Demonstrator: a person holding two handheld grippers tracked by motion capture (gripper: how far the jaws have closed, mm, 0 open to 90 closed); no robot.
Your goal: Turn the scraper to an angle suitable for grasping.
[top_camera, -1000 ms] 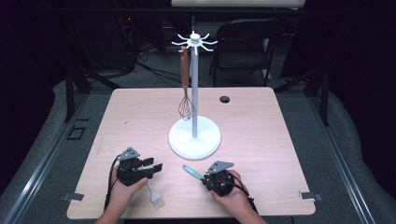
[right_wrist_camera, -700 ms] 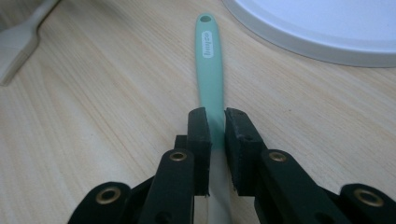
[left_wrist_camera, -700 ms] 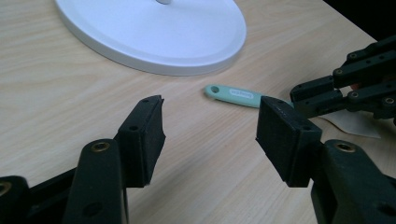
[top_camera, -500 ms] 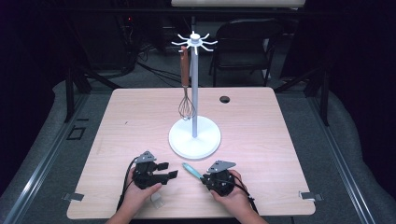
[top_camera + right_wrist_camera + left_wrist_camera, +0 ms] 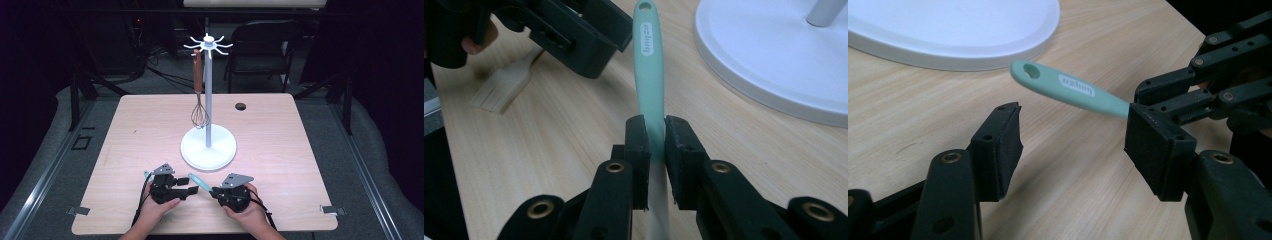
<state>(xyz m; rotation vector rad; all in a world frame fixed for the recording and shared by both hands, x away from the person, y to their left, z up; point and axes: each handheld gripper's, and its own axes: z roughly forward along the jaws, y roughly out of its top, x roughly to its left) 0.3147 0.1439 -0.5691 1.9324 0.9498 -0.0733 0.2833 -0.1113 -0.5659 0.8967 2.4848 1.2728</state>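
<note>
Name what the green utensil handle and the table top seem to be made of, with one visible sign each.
Green utensil handle: probably matte plastic or silicone; smooth, uniform colour, moulded hanging hole. Table top: wood or wood-look laminate; pale surface with fine grain lines.

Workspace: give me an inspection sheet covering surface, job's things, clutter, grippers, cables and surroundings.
Surface: light wood table with a dark round hole near the far edge.
Job's things: mint-handled utensil, handle free with a hanging hole at its tip; white hook stand at mid table; pale brush lying flat beside the left gripper.
Clutter: wooden-handled whisk hanging from the stand.
Grippers: right gripper clamped on the utensil; left gripper open, jaws facing the handle, apart from it.
Cables: black cable trailing from the left gripper.
Surroundings: dark room, black chair behind the table, grey floor.
</note>
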